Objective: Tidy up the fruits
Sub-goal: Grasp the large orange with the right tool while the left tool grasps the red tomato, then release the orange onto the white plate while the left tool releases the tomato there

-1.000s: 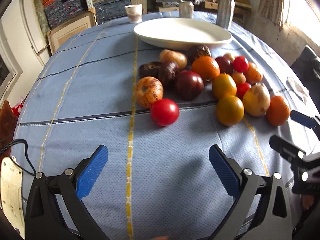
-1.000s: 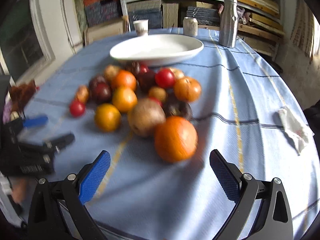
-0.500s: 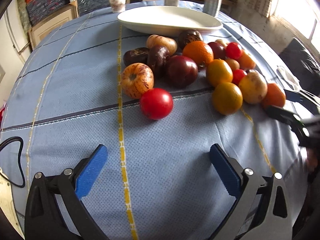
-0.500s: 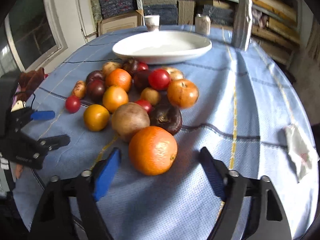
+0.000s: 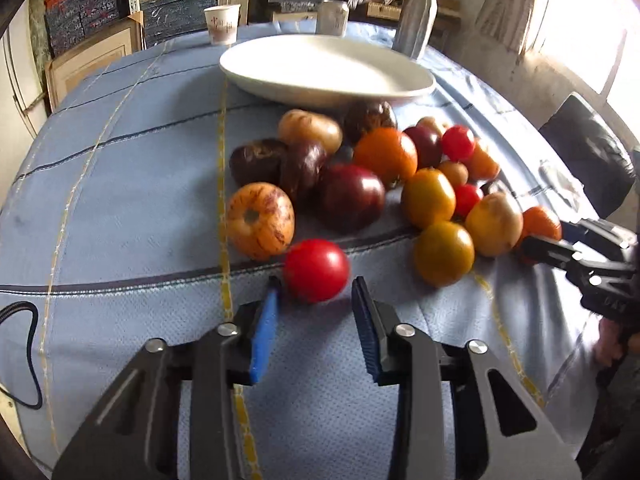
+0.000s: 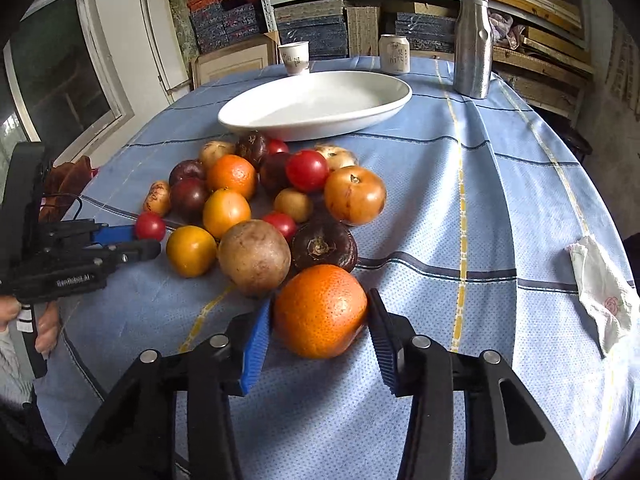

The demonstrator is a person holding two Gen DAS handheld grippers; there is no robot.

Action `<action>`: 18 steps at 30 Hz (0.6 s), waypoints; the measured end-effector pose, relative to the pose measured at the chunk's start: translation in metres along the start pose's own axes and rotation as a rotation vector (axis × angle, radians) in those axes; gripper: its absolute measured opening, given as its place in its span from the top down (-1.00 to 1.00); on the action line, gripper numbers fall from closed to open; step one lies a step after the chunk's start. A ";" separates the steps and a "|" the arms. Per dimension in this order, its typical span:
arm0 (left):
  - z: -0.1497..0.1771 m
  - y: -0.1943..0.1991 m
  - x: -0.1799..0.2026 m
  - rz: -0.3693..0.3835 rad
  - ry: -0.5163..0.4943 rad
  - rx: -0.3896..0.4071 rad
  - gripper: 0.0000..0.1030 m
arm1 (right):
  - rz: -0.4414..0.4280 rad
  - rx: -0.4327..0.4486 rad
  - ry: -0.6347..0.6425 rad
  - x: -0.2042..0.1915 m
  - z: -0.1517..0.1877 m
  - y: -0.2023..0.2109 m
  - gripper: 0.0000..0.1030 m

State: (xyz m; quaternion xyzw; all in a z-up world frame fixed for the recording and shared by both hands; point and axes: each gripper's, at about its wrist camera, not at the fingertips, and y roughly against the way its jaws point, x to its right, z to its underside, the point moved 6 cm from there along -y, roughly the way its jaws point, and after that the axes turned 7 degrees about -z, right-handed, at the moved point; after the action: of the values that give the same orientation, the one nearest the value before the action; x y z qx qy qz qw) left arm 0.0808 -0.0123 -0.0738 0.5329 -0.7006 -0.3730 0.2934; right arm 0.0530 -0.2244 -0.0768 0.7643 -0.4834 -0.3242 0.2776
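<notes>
Both grippers have come forward from wide open and narrowed: the right gripper (image 6: 318,320) is closing with its fingers hard against the orange (image 6: 320,310), and the left gripper (image 5: 316,300) is clenched around the near side of the red tomato (image 5: 316,270). So two first picks are starting; the plate (image 6: 396,96) is bare. On the tabletop (image 6: 500,208): one plate, one flask (image 6: 472,40), roughly sixteen fruits, one can, one cup.

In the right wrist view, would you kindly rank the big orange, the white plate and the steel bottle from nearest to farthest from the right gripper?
1. Big orange: between the right gripper fingers.
2. White plate: mid-table, beyond the fruit pile.
3. Steel bottle: far edge, right of the plate.
</notes>
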 end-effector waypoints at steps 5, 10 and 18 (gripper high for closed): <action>0.001 0.004 0.003 0.001 -0.007 0.021 0.47 | -0.017 0.004 -0.020 0.004 -0.001 0.000 0.10; -0.007 0.002 0.002 0.005 0.020 0.039 0.22 | -0.019 0.003 -0.023 0.005 -0.002 0.000 0.10; -0.015 -0.008 0.009 0.006 0.005 0.022 0.42 | -0.025 0.004 -0.029 0.004 -0.001 0.000 0.10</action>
State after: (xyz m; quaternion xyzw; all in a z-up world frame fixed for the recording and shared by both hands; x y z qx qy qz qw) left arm 0.0946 -0.0250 -0.0722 0.5348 -0.7056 -0.3631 0.2903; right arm 0.0555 -0.2278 -0.0770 0.7660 -0.4786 -0.3376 0.2649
